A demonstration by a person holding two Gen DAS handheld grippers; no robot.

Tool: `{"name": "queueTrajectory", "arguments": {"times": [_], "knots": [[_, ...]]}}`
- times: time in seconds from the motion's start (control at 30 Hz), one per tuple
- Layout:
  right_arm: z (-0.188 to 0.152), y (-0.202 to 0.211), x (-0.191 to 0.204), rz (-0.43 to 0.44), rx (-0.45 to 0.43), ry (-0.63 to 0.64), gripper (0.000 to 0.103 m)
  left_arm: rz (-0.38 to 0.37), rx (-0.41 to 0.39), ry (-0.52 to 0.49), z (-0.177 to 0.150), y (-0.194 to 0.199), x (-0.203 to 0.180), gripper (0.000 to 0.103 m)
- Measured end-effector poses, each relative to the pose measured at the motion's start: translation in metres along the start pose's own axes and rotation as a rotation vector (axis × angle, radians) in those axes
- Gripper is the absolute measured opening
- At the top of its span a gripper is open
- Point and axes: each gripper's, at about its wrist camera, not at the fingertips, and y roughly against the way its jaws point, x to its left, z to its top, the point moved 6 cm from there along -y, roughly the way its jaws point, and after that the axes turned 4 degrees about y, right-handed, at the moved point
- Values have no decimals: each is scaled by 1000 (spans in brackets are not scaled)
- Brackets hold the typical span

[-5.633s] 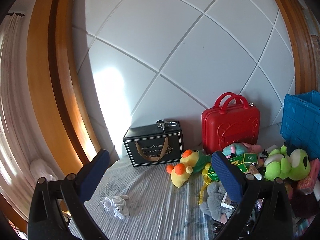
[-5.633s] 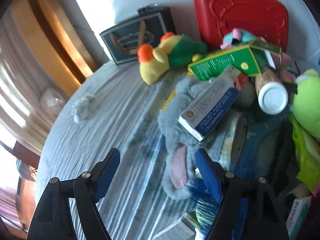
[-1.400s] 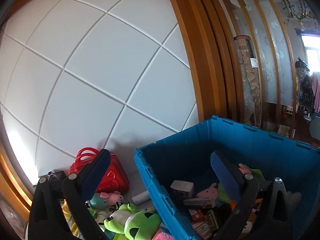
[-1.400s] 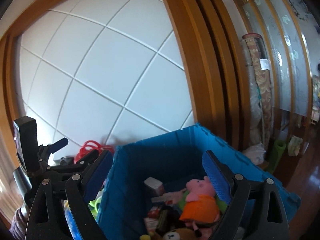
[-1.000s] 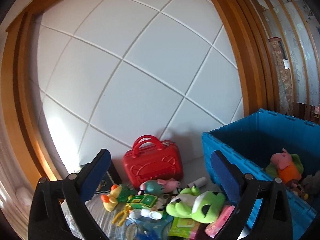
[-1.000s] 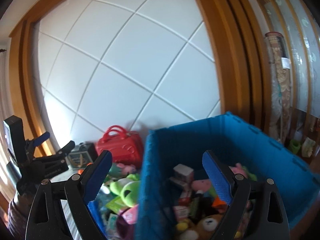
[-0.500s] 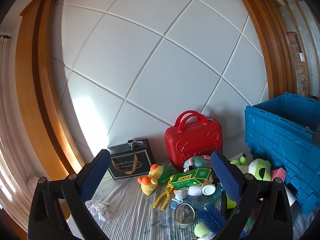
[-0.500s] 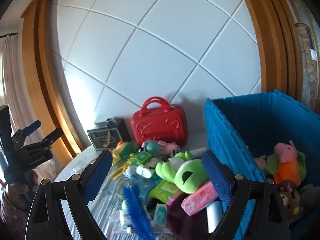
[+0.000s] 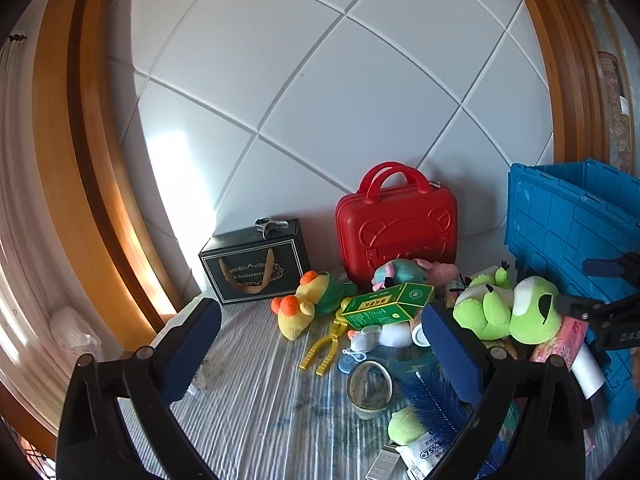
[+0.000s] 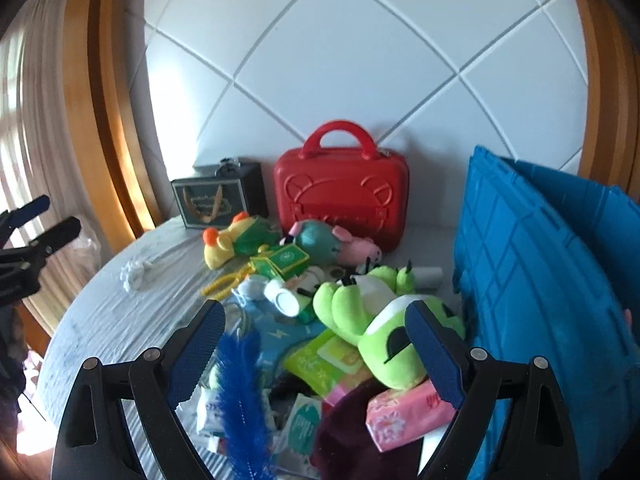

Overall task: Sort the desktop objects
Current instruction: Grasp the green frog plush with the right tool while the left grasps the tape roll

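Only on the right wrist view, pink tissue pack (image 10: 404,410) unobstructed.

Desk (image 9: 256,420) is covered with a striped grey-white cloth. Red case (image 9: 396,228) stands upright at the back against the wall. Black box (image 9: 256,268) is set left of the red case; blue crate (image 9: 568,248) right of it. In front of the red case a heap is piled: yellow duck plush (image 9: 298,312), green carton (image 9: 388,306), green frog plush (image 9: 516,308), yellow tongs (image 9: 324,346), small basket (image 9: 370,390). White crumpled cloth (image 10: 136,272) lies apart, far left of the case.
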Motion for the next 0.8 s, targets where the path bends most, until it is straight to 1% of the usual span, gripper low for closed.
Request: {"name": "queueTrajectory", "arguments": {"times": [0.13, 0.17, 0.27, 0.33, 0.37, 0.4, 0.43, 0.5, 0.57, 0.63, 0.73, 0.77, 0.8], "knots": [[-16, -60, -2, 18, 78, 43, 92, -5, 32, -5, -12, -8, -5, 102], [-17, -75, -4, 12, 91, 50, 91, 3, 37, -11, -15, -10, -4, 102], [-21, -117, -7, 15, 153, 54, 80, 31, 60, -28, -28, -17, 2, 102], [-25, -144, -9, -18, 207, 82, 71, 53, 87, -41, -40, -23, 8, 102], [-28, -154, -11, -36, 230, 91, 68, 64, 100, -47, -46, -27, 11, 102], [-31, -166, -14, -52, 255, 95, 62, 69, 113, -49, -51, -31, 14, 102], [-33, -174, -18, -68, 275, 99, 60, 66, 127, -48, -57, -36, 16, 102], [-38, -185, -22, -114, 297, 134, 60, 43, 147, -49, -67, -50, 17, 102], [-39, -192, -25, -124, 312, 154, 60, 25, 186, -46, -79, -70, 15, 102], [-38, -196, -27, -137, 323, 174, 60, -28, 220, -51, -92, -94, 7, 102], [-37, -201, -29, -142, 332, 175, 60, -85, 302, -77, -116, -138, -11, 102], [-36, -201, -30, -140, 329, 165, 60, -86, 333, -78, -125, -154, -15, 102], [-36, -201, -31, -135, 331, 153, 61, -104, 362, -76, -133, -168, -20, 102]]}}
